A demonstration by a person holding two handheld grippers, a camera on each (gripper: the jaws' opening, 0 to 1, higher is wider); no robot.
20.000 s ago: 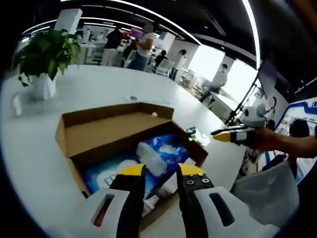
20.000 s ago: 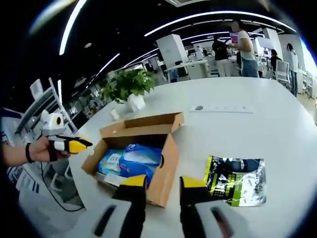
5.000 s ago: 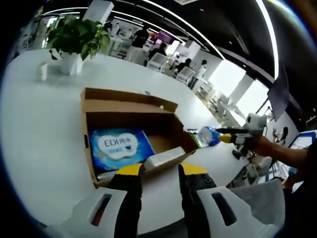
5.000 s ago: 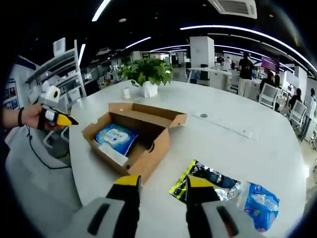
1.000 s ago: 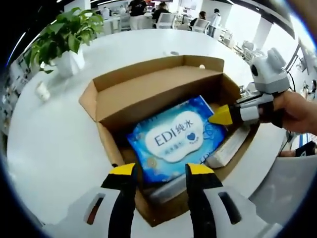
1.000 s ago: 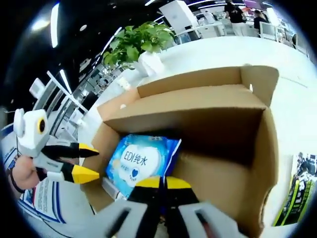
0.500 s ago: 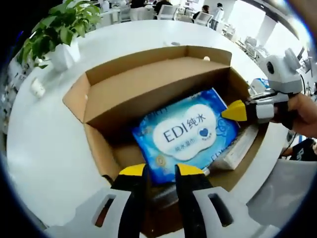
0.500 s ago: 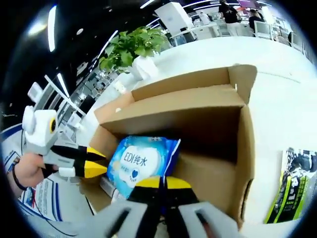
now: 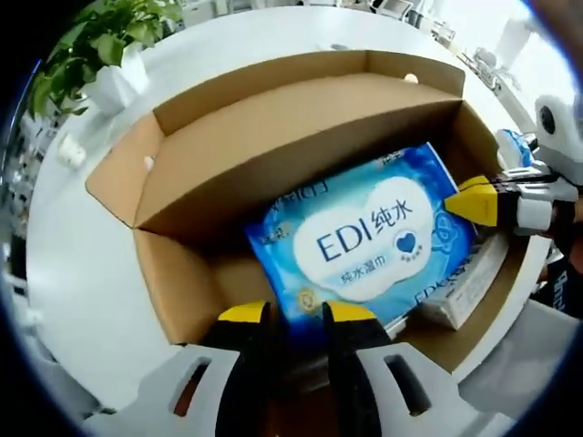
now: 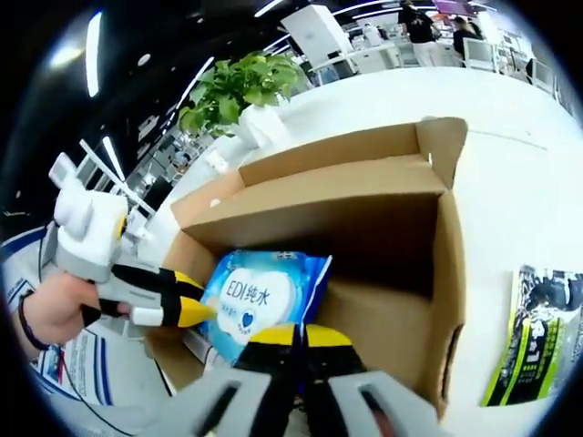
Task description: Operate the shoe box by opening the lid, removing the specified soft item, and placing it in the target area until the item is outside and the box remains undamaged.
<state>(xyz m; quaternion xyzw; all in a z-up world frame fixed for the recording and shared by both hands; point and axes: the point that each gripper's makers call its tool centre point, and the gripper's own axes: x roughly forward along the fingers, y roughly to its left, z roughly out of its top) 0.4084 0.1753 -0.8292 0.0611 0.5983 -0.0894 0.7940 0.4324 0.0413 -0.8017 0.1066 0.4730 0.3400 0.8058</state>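
Cardboard shoe box (image 9: 182,173) lies open on a white table (image 9: 82,237), lid flap folded back toward the far side.

Left gripper view: a blue wet-wipes pack (image 9: 364,241) printed "EDI" lies flat inside the box, slightly tilted. A white flat packet (image 9: 474,287) sits under its right edge, against the box wall. The left gripper (image 9: 296,314) rises from the bottom, yellow tips a narrow gap apart, standing at the near corner of the pack; whether the tips pinch the wrapper I cannot tell. From the right, the right gripper (image 9: 478,202) reaches in, its yellow tips brought together at the pack's right edge. A potted plant (image 9: 105,45) in a white pot stands on the table beyond the box, upper left.

Right gripper view: same box (image 10: 364,218) seen from the other side, wipes pack (image 10: 264,300) lying in its left half. Right gripper (image 10: 298,335) at the bottom, yellow tips pressed together with no gap, over the pack's near edge; the edge appears nipped between them. Left gripper (image 10: 182,300) comes in from the left, held by a hand (image 10: 55,314), tips at the pack's left edge. Green-and-black foil bag (image 10: 537,341) lies on the table to the right, apart from the box. Plant (image 10: 241,86) beyond the box.
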